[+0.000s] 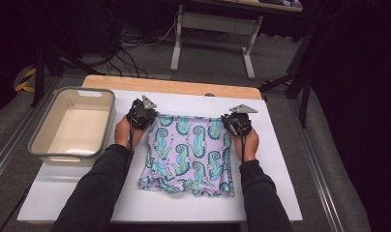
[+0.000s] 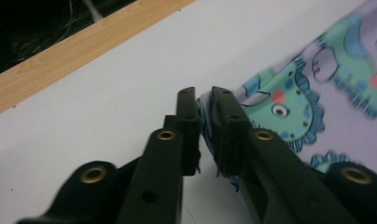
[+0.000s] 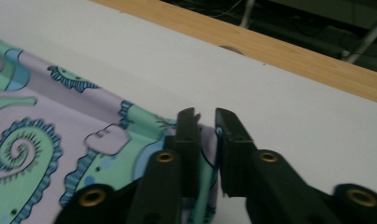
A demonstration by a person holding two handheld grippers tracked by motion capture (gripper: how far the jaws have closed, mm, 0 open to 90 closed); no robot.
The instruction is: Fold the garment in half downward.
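Dark long sleeves [image 1: 94,193]; each black gripper [image 1: 142,115] has brass-ringed holes, a trailing cable, a grey three-cornered plate.

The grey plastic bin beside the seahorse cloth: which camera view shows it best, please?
The high view. There the grey bin stands whole at the left of the white mat, open and with nothing in it. The left and right gripper views look along the jaws at the cloth's corners and the mat, away from the bin.

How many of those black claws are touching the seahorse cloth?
2. The left claw sits at the far left corner of the cloth; the right claw sits at its far right corner. Each has the cloth's edge between its jaws.
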